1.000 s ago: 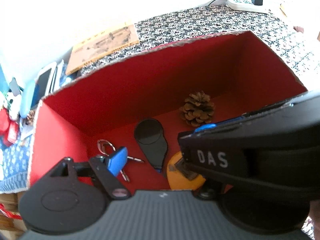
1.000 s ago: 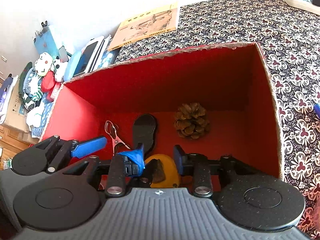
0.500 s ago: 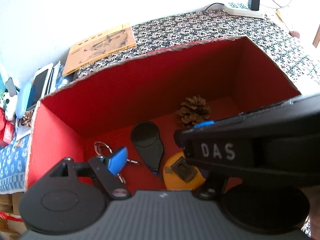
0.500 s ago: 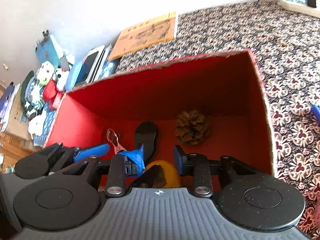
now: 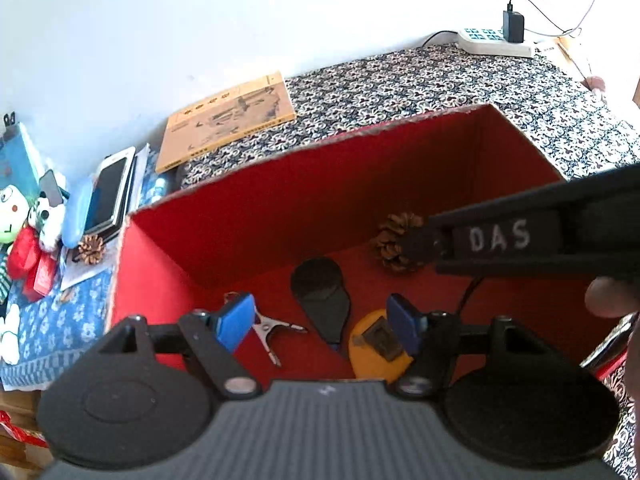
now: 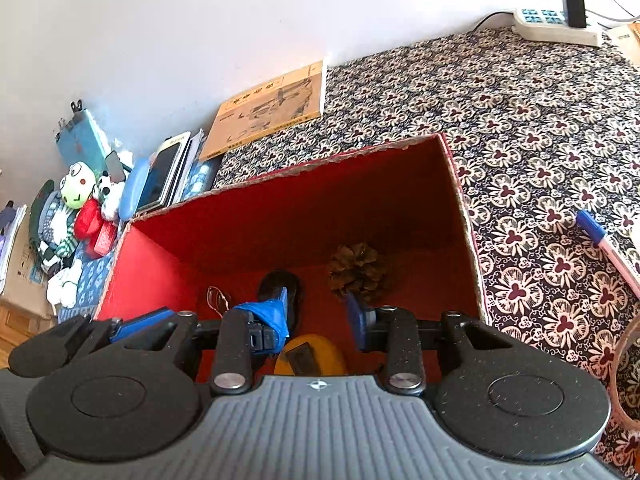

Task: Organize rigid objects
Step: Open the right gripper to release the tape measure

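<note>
Lying flat on the red box (image 5: 256,216) floor, just below and between the empty, parted fingers of the left claw (image 5: 320,322): round yellow disc (image 5: 372,350) with dark square patch; right claw (image 6: 316,314) likewise open, empty.

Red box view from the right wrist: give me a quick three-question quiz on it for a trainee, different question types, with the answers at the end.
1. True or false: a pine cone lies inside the red box.
2. What lies on the patterned cloth to the right of the box? A. marker B. spoon C. mug
3. In a word: what do the left fingers hold above the box?

Key: 1 true; 2 A; 3 nothing, they stand open and empty.
</note>
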